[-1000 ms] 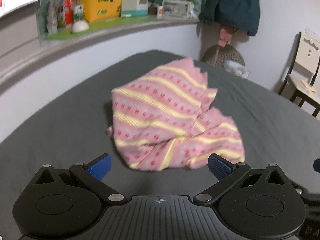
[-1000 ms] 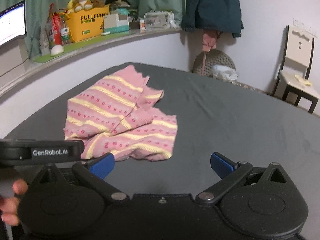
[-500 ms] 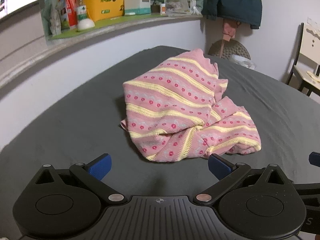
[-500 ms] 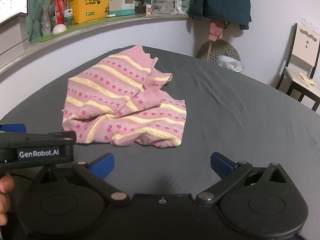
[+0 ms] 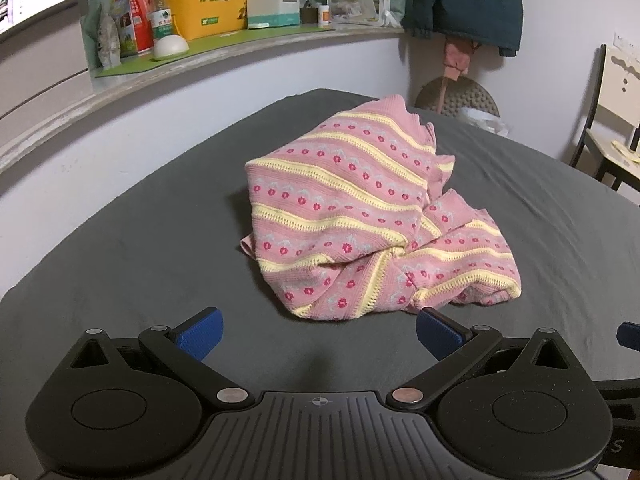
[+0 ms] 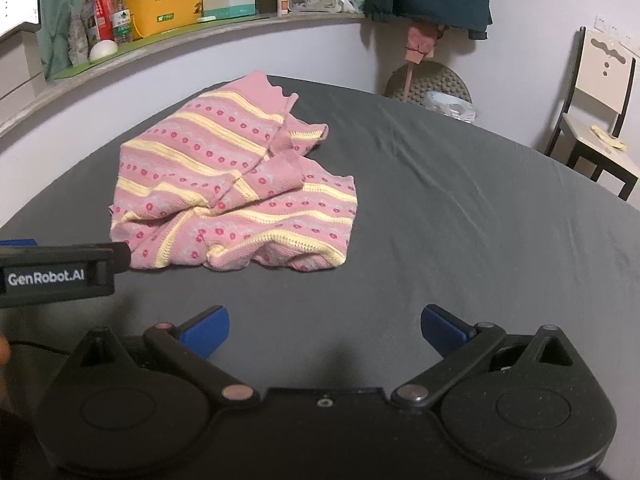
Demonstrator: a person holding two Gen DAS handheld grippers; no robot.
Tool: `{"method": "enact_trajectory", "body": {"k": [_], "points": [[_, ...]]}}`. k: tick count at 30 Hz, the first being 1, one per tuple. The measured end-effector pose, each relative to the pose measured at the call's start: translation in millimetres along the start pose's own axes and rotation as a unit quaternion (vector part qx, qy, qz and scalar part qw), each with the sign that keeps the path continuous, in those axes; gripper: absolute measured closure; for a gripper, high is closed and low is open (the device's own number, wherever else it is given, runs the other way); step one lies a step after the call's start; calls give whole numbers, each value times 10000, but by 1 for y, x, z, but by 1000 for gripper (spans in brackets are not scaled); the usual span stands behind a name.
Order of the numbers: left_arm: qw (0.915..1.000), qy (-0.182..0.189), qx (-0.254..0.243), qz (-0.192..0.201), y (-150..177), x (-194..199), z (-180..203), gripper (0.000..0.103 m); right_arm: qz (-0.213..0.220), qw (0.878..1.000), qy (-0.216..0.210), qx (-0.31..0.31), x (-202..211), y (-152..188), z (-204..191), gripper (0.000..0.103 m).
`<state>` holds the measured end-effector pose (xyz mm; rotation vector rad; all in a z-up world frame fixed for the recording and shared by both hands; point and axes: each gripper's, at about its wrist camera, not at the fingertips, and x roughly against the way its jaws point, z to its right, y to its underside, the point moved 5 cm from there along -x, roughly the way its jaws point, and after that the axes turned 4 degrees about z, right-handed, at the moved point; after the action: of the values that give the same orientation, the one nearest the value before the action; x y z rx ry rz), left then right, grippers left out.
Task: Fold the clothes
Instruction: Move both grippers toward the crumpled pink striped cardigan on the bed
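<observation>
- Lying rumpled on the grey bed (image 5: 120, 240): pink striped sweater (image 5: 372, 216), long axis running near-right to far-left.
- Hovering just short of it, both grippers' fingers (image 5: 200, 332) (image 6: 442, 330) gaping wide, holding nothing.
- Sitting on the shelf (image 6: 200, 36): yellow box (image 6: 172, 0) stuffed with plush toys.

left gripper (image 5: 318, 330) | brought closer to the pink striped sweater (image 5: 372, 216), near hem now just beyond its fingertips | right gripper (image 6: 324, 330) | likewise advanced; sweater seen larger, more central

Both tools (image 5: 318, 330) (image 6: 324, 330) wide apart, unladen
</observation>
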<state>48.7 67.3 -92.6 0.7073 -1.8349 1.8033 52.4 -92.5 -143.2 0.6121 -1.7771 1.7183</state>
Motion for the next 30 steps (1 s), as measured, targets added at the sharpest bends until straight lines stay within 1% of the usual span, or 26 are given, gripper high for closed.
{"method": "enact_trajectory", "body": {"k": [11, 22, 30], "points": [[9999, -142, 55, -22, 4, -27, 1, 0, -6, 10000, -75, -60, -4, -2, -1, 0], [9999, -157, 27, -58, 7, -38, 0, 0, -79, 9998, -117, -101, -7, 0, -3, 0], [9998, -161, 33, -74, 6, -40, -2, 0, -44, 9999, 15, 160, -18, -1, -7, 0]]}}
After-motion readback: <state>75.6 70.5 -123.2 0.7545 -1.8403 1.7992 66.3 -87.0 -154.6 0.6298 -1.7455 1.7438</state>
